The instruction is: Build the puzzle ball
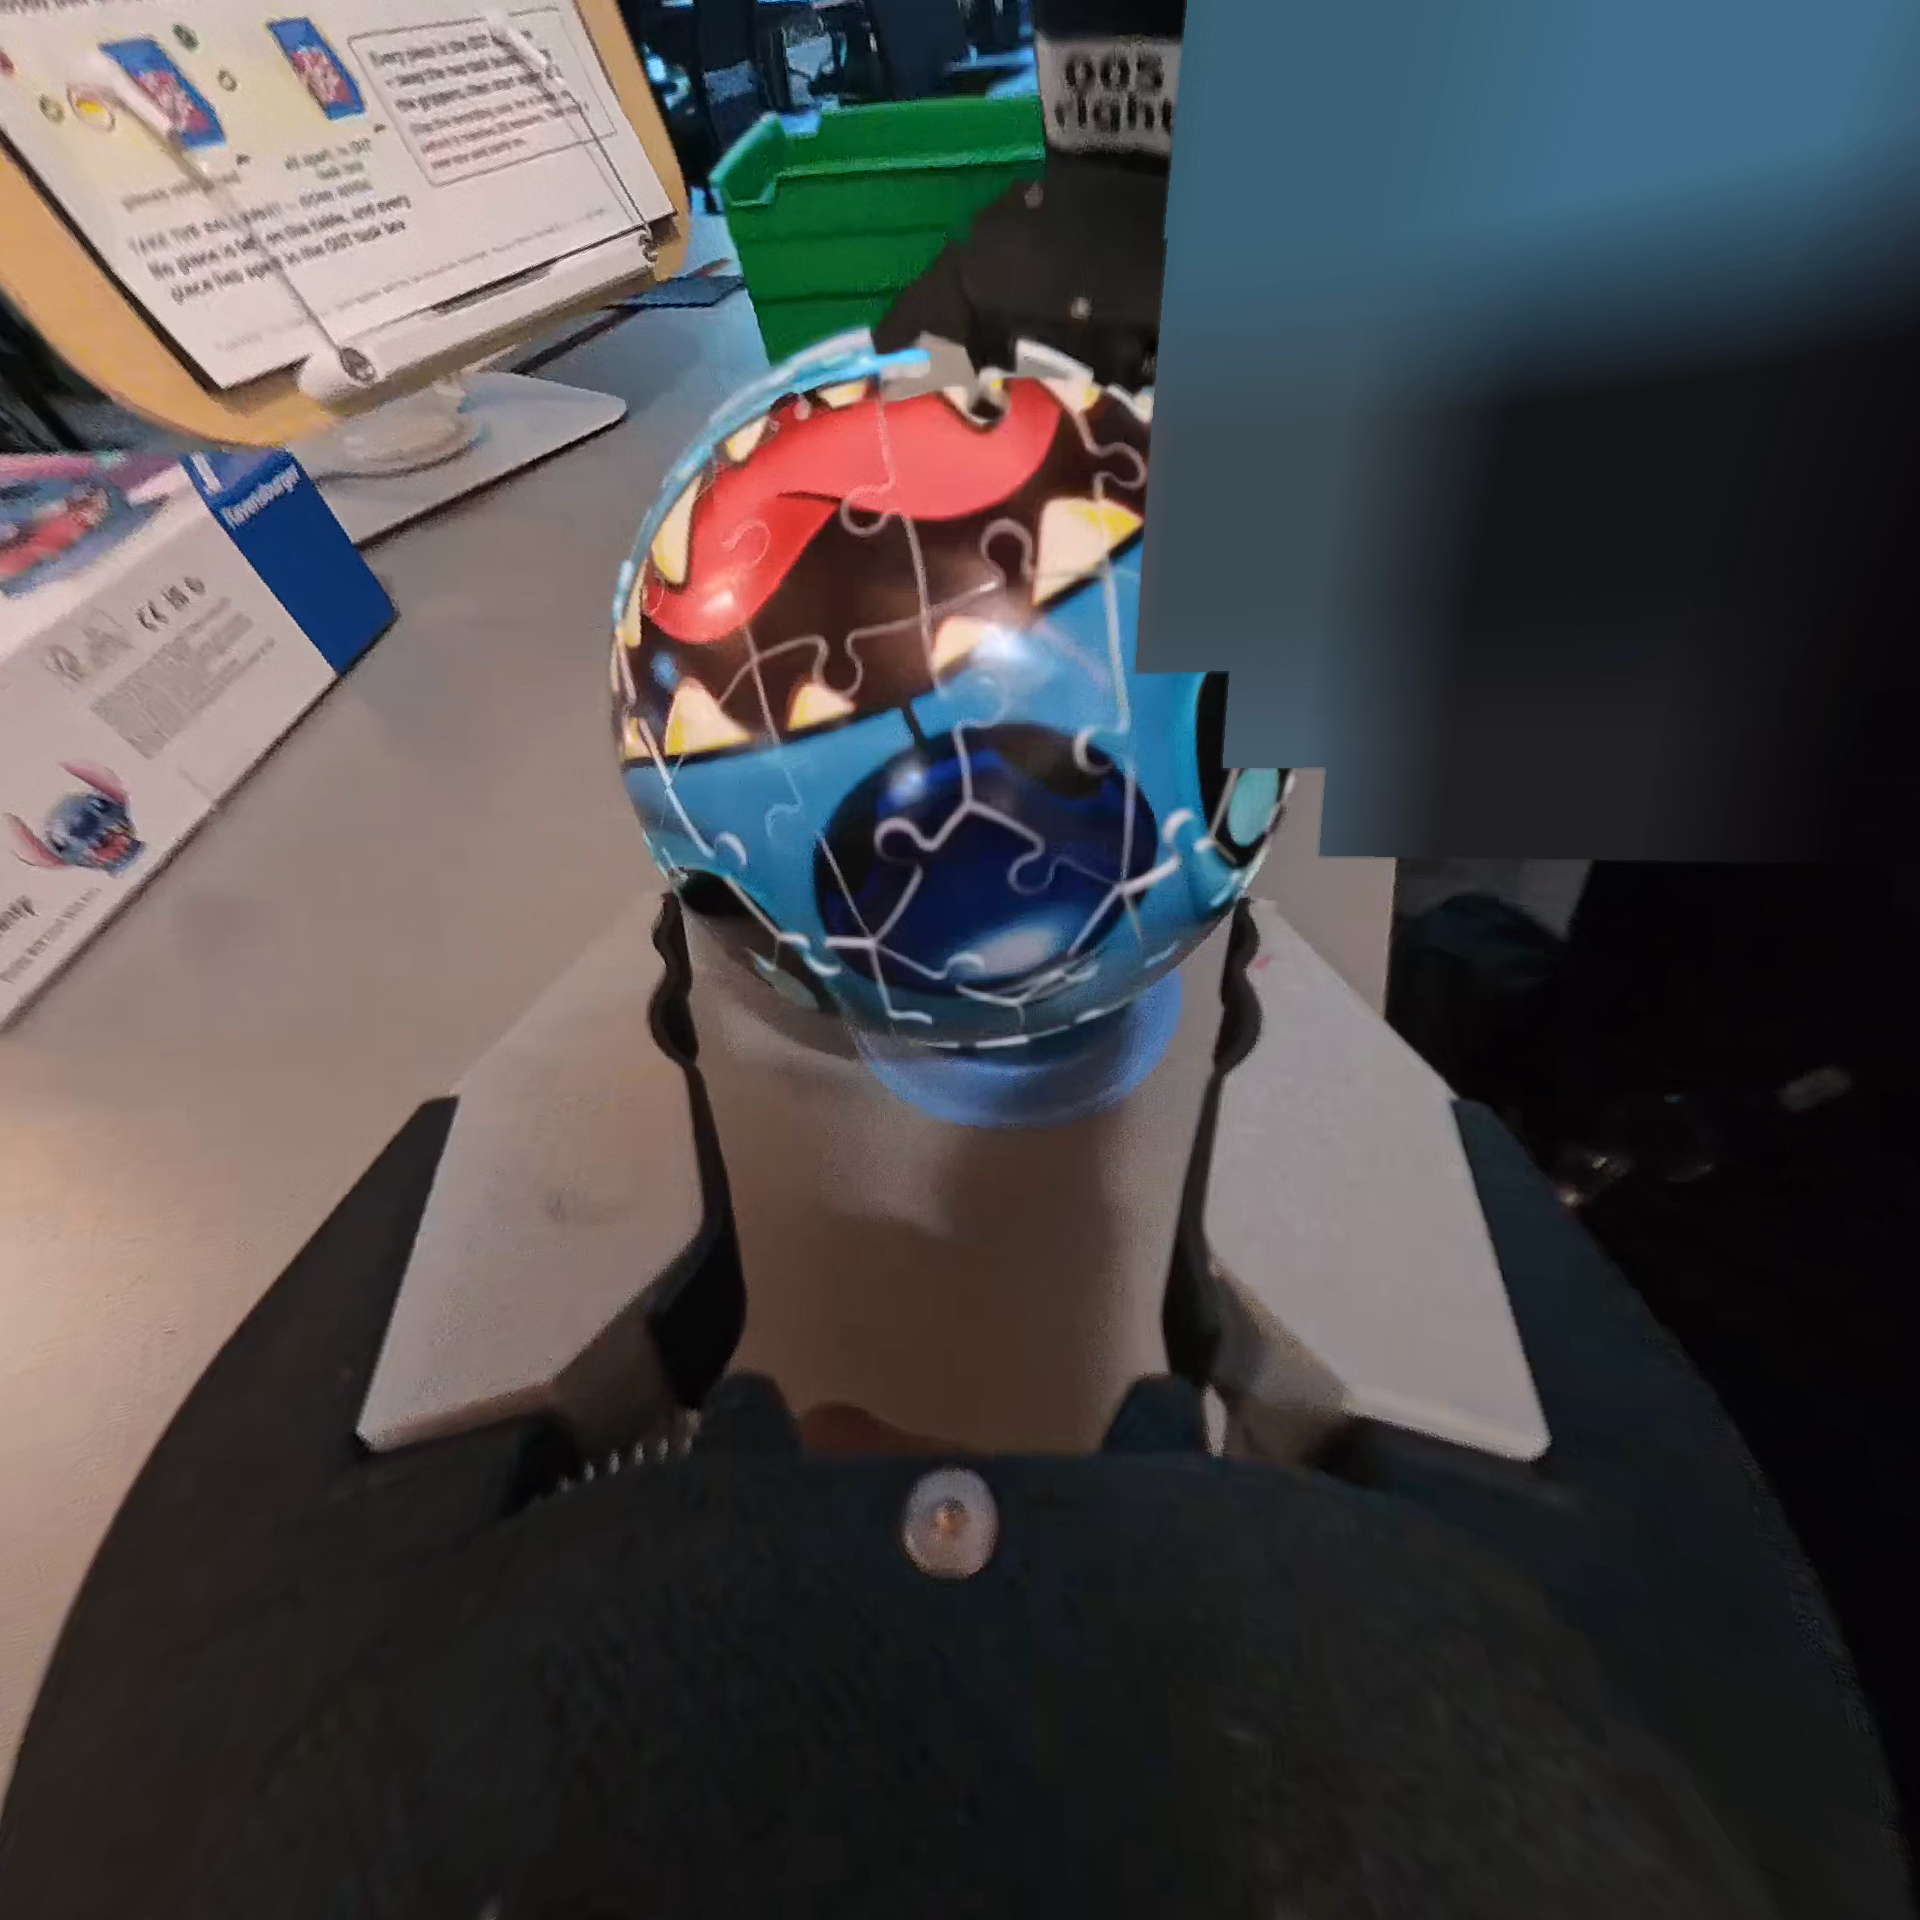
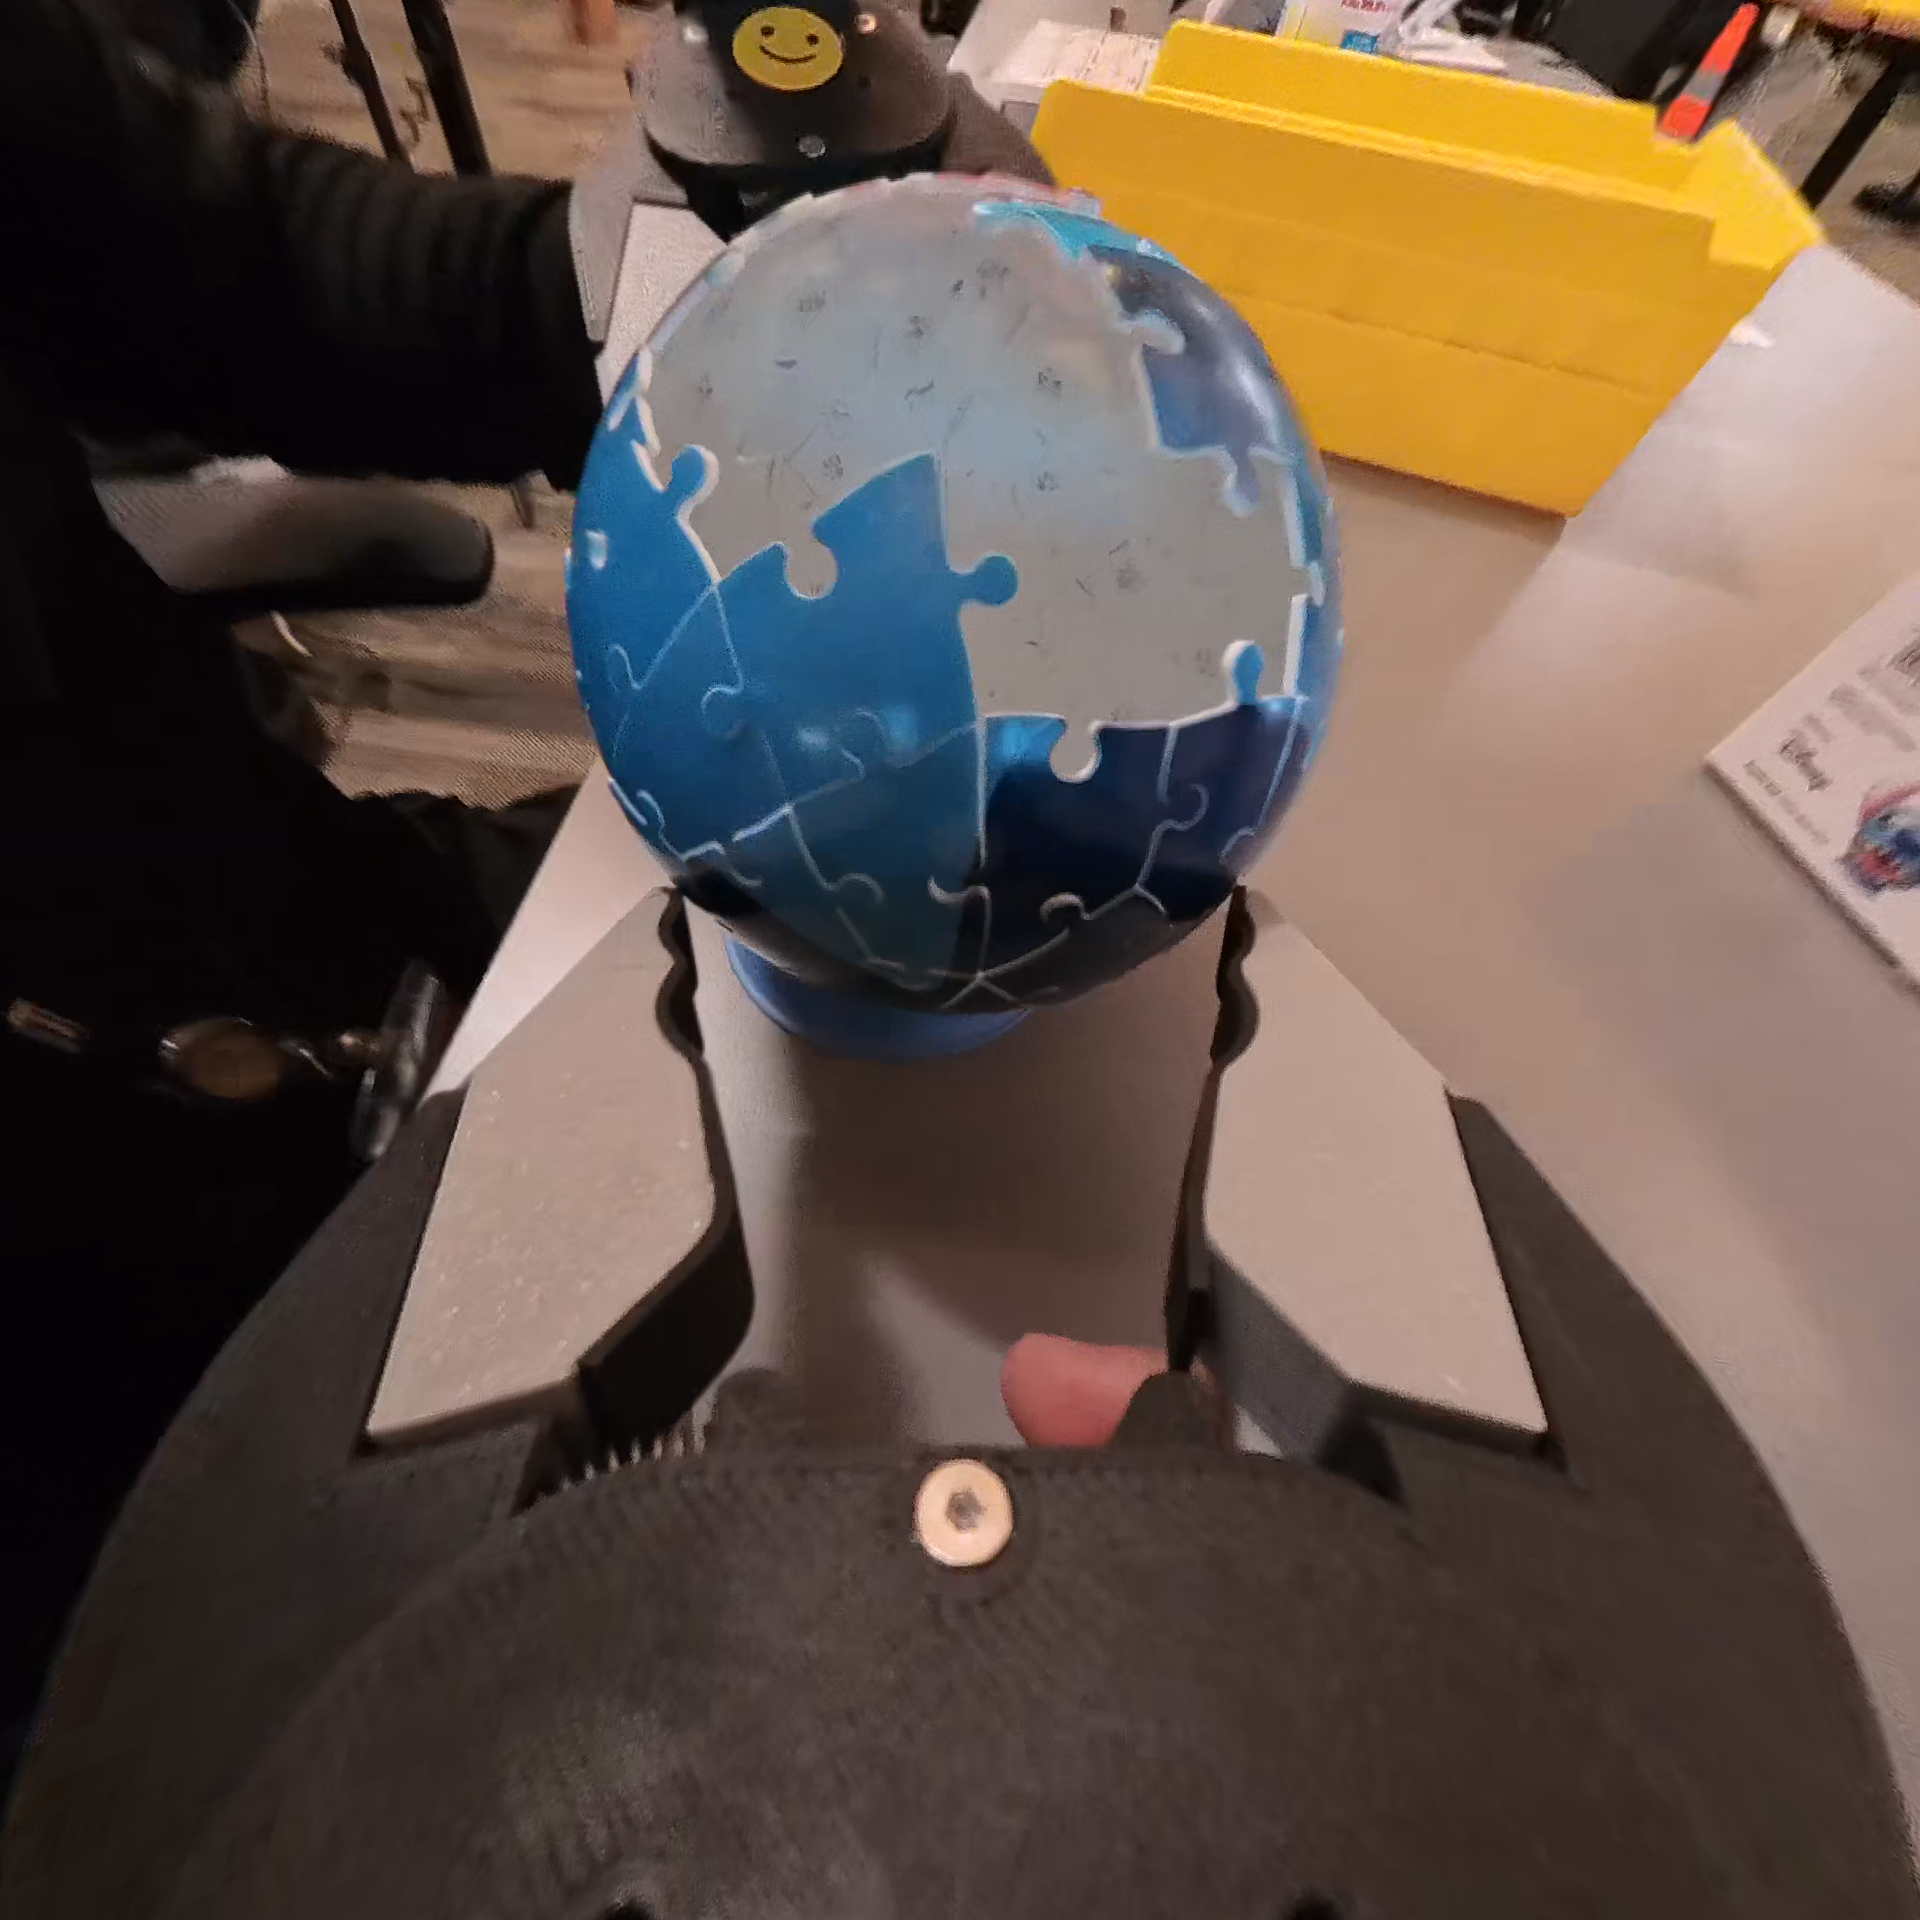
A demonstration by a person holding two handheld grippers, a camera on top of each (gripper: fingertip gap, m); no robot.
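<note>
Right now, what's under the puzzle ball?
A round blue stand sits under the puzzle ball, resting on the table. The ball hides the stand's top, so the contact isn't visible.

Blue puzzle ball [image 1: 914, 707] with red-and-black toothed mouth; green bin [image 1: 862, 218]; yellow bin [image 2: 1403, 260].

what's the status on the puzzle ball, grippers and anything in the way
Left gripper open, right gripper open, both empty. Puzzle ball on blue stand, big gap unfilled on one side. Nothing blocking.
</note>
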